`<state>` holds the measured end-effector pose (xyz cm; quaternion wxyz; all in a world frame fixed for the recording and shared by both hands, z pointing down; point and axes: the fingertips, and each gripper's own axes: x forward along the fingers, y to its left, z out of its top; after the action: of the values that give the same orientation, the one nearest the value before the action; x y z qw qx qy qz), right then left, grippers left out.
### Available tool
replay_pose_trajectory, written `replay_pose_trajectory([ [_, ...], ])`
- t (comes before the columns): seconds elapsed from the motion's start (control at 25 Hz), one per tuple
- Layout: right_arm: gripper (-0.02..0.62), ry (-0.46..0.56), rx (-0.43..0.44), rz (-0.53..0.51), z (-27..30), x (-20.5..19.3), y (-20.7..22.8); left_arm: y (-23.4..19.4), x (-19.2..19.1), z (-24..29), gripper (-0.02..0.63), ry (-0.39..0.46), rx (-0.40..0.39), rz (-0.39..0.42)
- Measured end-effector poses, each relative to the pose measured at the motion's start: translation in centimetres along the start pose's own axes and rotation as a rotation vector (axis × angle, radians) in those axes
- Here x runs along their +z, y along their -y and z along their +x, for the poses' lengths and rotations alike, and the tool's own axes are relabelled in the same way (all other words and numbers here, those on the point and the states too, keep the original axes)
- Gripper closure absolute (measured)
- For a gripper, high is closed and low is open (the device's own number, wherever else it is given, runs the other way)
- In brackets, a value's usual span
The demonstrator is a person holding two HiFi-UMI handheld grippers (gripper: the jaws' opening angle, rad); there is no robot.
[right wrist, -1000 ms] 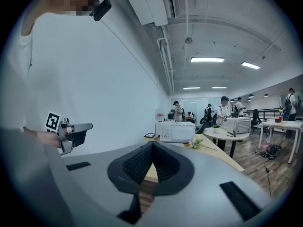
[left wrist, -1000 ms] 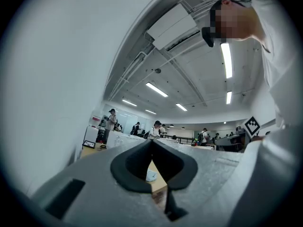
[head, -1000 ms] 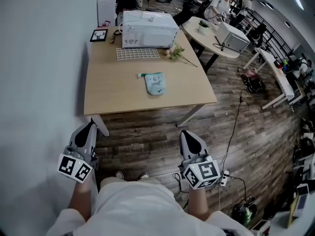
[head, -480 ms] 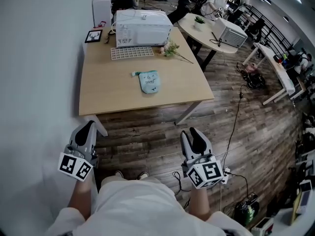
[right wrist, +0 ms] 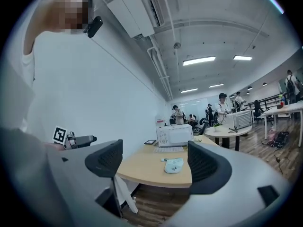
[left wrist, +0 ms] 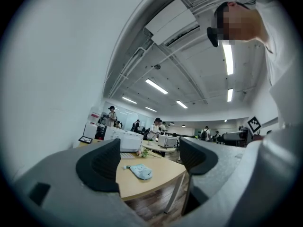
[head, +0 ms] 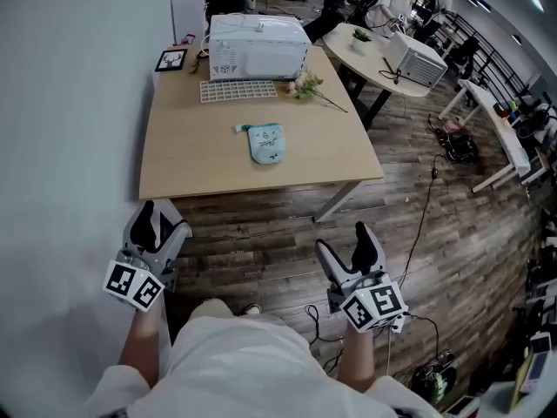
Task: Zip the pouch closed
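Nearest, low in the head view, the person stands on the wooden floor [head: 261, 242] with a gripper in each hand. The left gripper [head: 161, 226] sits at lower left, close beside the pale wall [head: 61, 146]. The right gripper [head: 348, 251] sits at lower centre-right. Both point towards the table [head: 191, 159] above them in the frame. Their jaws have just been opening and now stand spread wide; each gripper view shows only the distant room between the pads, so both are released and empty.

The zipping has not begun. The pouch [head: 265, 142], pale blue-green, lies flat near the middle of the table, well apart from both grippers, with a strip of floor and the table's near edge between. A small tab sticks out at its upper-left end. Whether the zip is open is too small to tell. The approach, the hold on the pouch and the pull along the zip all appear to remain.

The tabletop around the pouch is bare, leaving room on every side. Beyond it, near the far edge, lie a white grid tray [head: 238, 90] and a sprig of flowers [head: 309, 85], with a white appliance [head: 258, 46] behind. The wall closes off the left side. To the right the floor is open, crossed by a cable [head: 418, 225].
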<state>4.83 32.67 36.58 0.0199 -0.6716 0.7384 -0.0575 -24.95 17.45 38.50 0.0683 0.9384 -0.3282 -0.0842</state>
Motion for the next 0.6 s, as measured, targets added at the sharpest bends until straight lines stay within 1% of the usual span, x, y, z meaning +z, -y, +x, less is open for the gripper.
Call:
replay_pose_trajectory([
  [0.12, 0.184, -0.022, 0.009, 0.020, 0.7, -1.1, 0.3, -0.2, -1.0, -0.3, 0.189, -0.048, 0.016, 0.022],
  [0.32, 0.187, -0.093, 0.059, 0.038, 3.2, -3.3, -0.6, -1.8, -3.1, 0.3, 0.179, -0.126, 0.043, 0.030],
  [0.4, 0.200, -0.127, 0.074, 0.033, 4.7, -4.0, -0.6, -2.8, -4.2, 1.9, 0.179, -0.152, 0.043, 0.016],
  [0.48, 0.207, -0.151, 0.080, 0.020, 6.4, -4.4, -0.3, -3.7, -5.0, 4.0, 0.181, -0.158, 0.036, 0.005],
  [0.6, 0.207, -0.165, 0.075, 0.015, 10.0, -4.5, 1.1, -5.4, -6.6, 8.2, 0.181, -0.171, 0.014, -0.016],
])
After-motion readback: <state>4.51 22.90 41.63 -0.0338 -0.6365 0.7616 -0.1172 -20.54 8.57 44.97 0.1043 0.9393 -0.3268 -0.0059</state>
